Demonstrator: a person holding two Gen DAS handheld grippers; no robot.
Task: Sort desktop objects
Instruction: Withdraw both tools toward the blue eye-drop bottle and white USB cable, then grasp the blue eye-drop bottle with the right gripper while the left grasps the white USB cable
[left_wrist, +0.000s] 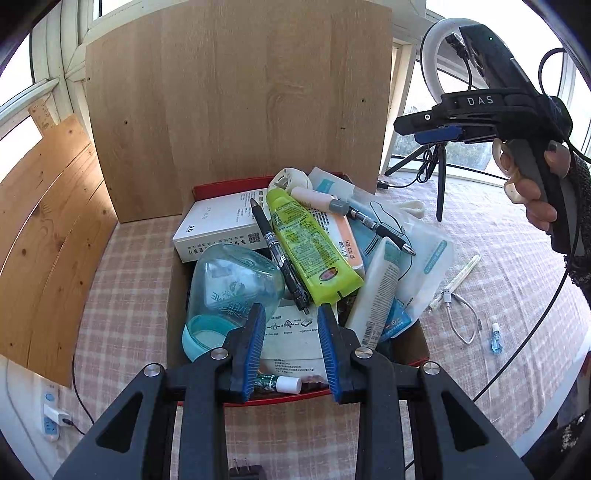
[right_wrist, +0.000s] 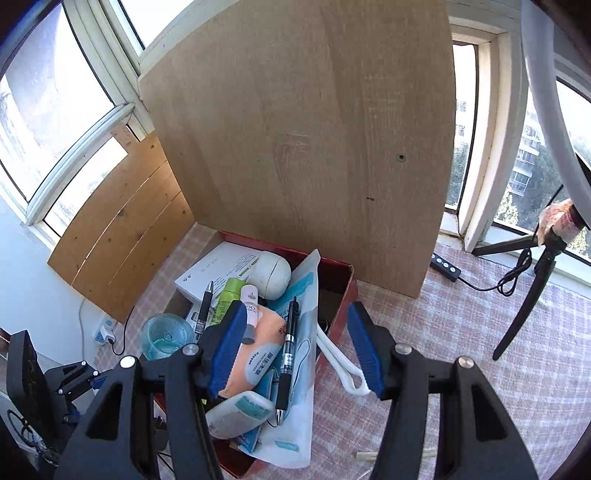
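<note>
Open, empty left hand-held gripper (left_wrist: 291, 325) and right hand-held gripper (right_wrist: 297, 343) above crammed red box (left_wrist: 229, 186).

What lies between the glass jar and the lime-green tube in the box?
A black pen lies between the glass jar and the lime-green tube, slanting across the box; the left wrist view shows it best.

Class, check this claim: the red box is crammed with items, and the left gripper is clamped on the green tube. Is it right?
Not quite. The red box is crammed, but the left gripper is open and empty, short of the green tube. The left wrist view shows this.
</note>
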